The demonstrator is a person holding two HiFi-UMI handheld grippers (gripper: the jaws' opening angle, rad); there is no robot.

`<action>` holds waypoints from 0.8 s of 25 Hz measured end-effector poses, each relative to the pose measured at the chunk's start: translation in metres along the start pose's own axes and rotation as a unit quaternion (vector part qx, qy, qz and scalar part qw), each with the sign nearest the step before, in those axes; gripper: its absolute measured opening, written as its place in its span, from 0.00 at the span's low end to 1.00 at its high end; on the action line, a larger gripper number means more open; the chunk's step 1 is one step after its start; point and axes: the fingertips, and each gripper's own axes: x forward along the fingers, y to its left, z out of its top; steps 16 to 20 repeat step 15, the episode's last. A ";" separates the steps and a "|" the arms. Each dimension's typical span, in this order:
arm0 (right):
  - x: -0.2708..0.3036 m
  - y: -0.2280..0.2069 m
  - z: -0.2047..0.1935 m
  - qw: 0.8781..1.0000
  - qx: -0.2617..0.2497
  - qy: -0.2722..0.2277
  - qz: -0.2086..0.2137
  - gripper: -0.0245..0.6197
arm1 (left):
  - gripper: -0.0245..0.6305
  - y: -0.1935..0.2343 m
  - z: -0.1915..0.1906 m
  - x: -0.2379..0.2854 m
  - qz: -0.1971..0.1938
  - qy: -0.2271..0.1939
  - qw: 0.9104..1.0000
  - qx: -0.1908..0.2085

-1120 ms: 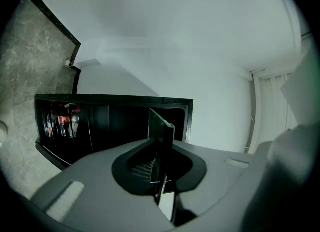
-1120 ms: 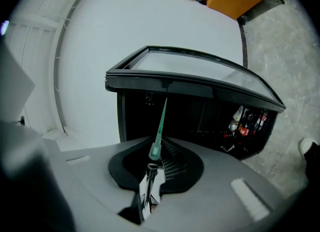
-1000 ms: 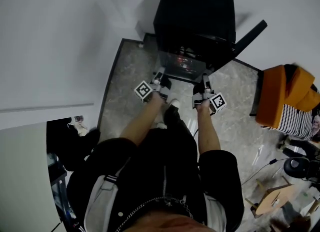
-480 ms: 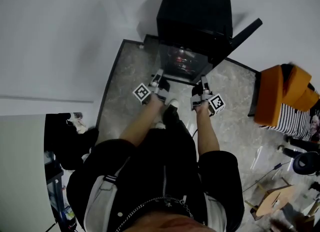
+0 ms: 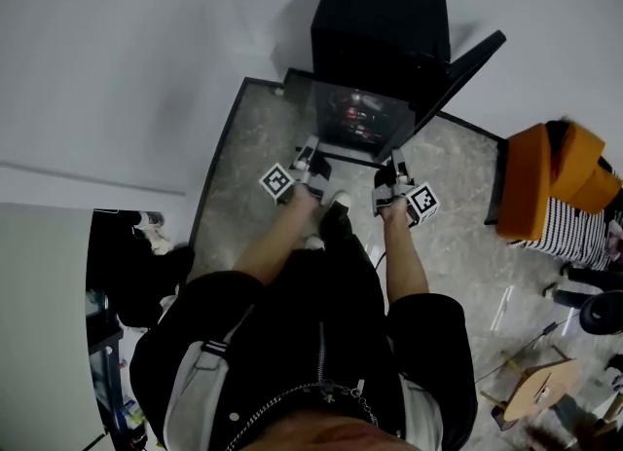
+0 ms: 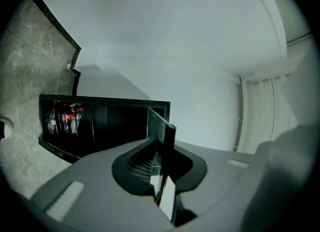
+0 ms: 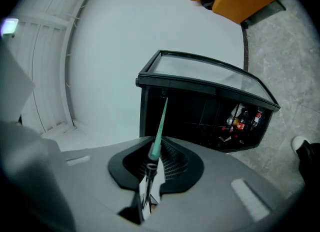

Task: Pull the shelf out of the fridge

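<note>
Shelf (image 5: 358,132) seemingly farther out of fridge (image 5: 382,20)

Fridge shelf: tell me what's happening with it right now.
A person holds a gripper in each hand, and both are clamped on the front edge of the glass shelf: the left gripper near its left corner, the right gripper near its right corner. The shelf sticks out of the small black fridge, whose door hangs open to the right. Its back edge appears to sit at the fridge opening. Bottles stand inside.
</note>
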 end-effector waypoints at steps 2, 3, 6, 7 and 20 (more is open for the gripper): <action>0.002 0.000 0.002 1.000 0.001 -0.001 -0.002 0.09 | 0.09 0.000 0.000 0.002 0.004 0.000 1.000 -0.003; -0.002 0.001 -0.001 1.000 0.001 -0.001 -0.003 0.09 | 0.09 -0.001 -0.001 -0.003 0.005 0.000 1.000 -0.003; -0.014 0.005 -0.011 1.000 -0.002 0.001 -0.002 0.09 | 0.09 -0.002 -0.001 -0.019 0.008 0.001 1.000 -0.001; -0.015 0.005 -0.012 1.000 -0.002 0.000 -0.002 0.09 | 0.09 -0.001 -0.001 -0.020 0.008 0.001 1.000 -0.001; -0.024 0.000 -0.020 1.000 0.004 -0.002 -0.013 0.09 | 0.09 -0.004 -0.001 -0.029 0.011 0.004 1.000 -0.006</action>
